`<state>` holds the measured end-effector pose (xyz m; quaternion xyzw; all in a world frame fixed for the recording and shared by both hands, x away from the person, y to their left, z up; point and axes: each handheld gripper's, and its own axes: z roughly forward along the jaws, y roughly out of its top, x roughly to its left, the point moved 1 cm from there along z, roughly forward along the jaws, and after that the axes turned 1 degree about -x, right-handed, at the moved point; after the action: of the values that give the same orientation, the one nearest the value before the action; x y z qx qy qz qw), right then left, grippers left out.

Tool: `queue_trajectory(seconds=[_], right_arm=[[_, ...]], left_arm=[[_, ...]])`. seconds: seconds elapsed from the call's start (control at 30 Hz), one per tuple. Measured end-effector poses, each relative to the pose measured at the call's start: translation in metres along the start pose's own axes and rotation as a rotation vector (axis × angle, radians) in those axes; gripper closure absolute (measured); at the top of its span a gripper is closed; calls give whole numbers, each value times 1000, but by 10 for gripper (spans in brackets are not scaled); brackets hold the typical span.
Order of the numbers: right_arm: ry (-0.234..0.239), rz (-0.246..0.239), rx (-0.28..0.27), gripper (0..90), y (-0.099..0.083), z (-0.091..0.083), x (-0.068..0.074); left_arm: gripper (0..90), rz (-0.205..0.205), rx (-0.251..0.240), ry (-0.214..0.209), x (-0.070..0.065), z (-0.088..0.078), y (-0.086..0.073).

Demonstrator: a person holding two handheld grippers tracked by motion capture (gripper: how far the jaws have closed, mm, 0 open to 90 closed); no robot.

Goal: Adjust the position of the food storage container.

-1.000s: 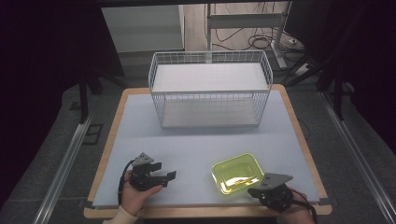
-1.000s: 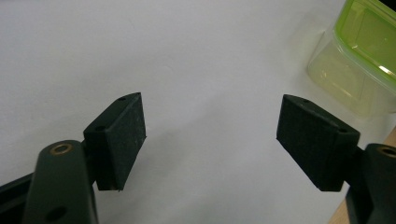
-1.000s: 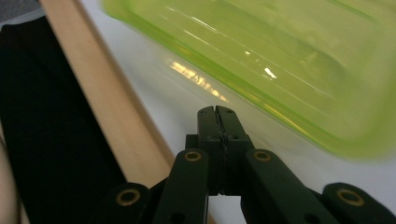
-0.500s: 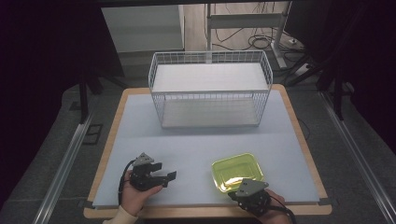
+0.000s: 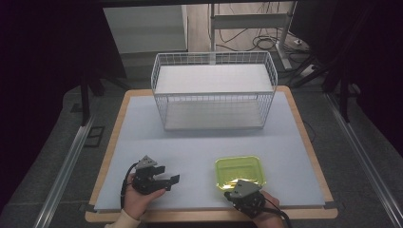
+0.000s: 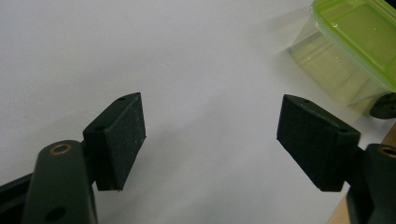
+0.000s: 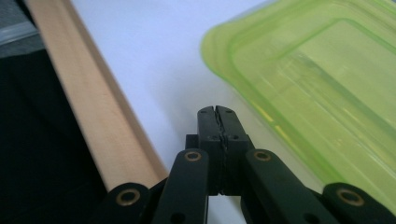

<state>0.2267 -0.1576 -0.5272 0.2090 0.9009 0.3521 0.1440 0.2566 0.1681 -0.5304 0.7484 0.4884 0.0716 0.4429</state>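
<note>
Change: my right gripper (image 5: pixel 236 192) has slid left along the bottom edge to the green lidded container (image 5: pixel 239 172).
Right jaws: pressed together, holding nothing.
Left gripper (image 5: pixel 166 181): wide open, empty, unmoved.
Meaning: likely a nudge, not a grasp.

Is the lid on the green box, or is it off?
On. The green lid sits flat over the see-through box, its rim wrapping the top all round.

A white wire basket (image 5: pixel 214 97) sits in the upper centre of my frame, on my wood-edged table (image 5: pixel 299 121).
</note>
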Motion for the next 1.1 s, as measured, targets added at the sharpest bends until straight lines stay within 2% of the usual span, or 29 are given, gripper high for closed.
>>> queue_trajectory(seconds=[0.1, 0.13, 0.17, 0.2, 0.27, 0.3, 0.33, 0.37, 0.4, 0.43, 0.47, 0.5, 0.53, 0.57, 0.6, 0.63, 0.67, 0.73, 0.8, 0.87, 1.07, 1.1], right_arm=[[30, 20, -40, 900, 4, -18, 0], [30, 20, -40, 900, 4, -18, 0], [25, 23, -70, 900, 5, -37, 1], [22, 28, -82, 900, 5, -46, -1], [1, 50, -103, 900, 4, -63, -7], [1, 50, -103, 900, 4, -63, -7], [-14, 59, -107, 900, 3, -70, -12], [-54, 91, -121, 900, -2, -83, -27], [-54, 91, -121, 900, -2, -83, -27], [-104, 114, -125, 900, -6, -93, -44], [-104, 114, -125, 900, -6, -93, -44], [-142, 153, -127, 900, -12, -97, -60], [-158, 178, -125, 900, -17, -99, -71], [-158, 178, -125, 900, -17, -99, -71], [-176, 213, -120, 900, -22, -99, -80], [-190, 270, -104, 900, -34, -96, -98], [-195, 291, -93, 900, -40, -93, -105], [-194, 324, -68, 900, -49, -88, -115], [-172, 348, -53, 900, -54, -82, -119], [-166, 335, -38, 900, -54, -77, -117], [-168, 252, -15, 900, -42, -73, -102], [-168, 252, -15, 900, -42, -73, -102]], left_arm=[[233, -1, -3, -2, 0, -1, 0], [233, -1, -3, -2, 0, -1, 0], [233, 0, -4, -1, 0, -1, 0], [233, -2, -5, -1, 0, -1, 0], [233, -2, -6, -1, 0, -1, 0], [233, -2, -6, -1, 0, -1, 0], [233, -1, -6, -1, 0, -1, 0], [233, 0, -6, 0, 0, -1, 0], [233, 0, -6, 0, 0, -1, 0], [233, 1, -2, -1, 0, -1, 0], [232, 1, -2, -1, 0, -1, 0], [233, 1, 2, 0, 0, 0, 0], [232, 0, 3, 1, 0, 0, 0], [233, 0, 3, 1, 0, 0, 0], [233, 0, 4, 0, 0, 0, 0], [232, 1, 4, 1, 0, 0, 0], [232, 0, 4, 1, 0, 1, 0], [232, 2, 6, 2, -1, 1, 0], [233, 3, 7, 1, -1, 1, 0], [232, 2, 9, 0, -1, 2, -1], [232, 4, 10, -1, -1, 1, -1], [233, 4, 10, -1, -1, 1, -1]])
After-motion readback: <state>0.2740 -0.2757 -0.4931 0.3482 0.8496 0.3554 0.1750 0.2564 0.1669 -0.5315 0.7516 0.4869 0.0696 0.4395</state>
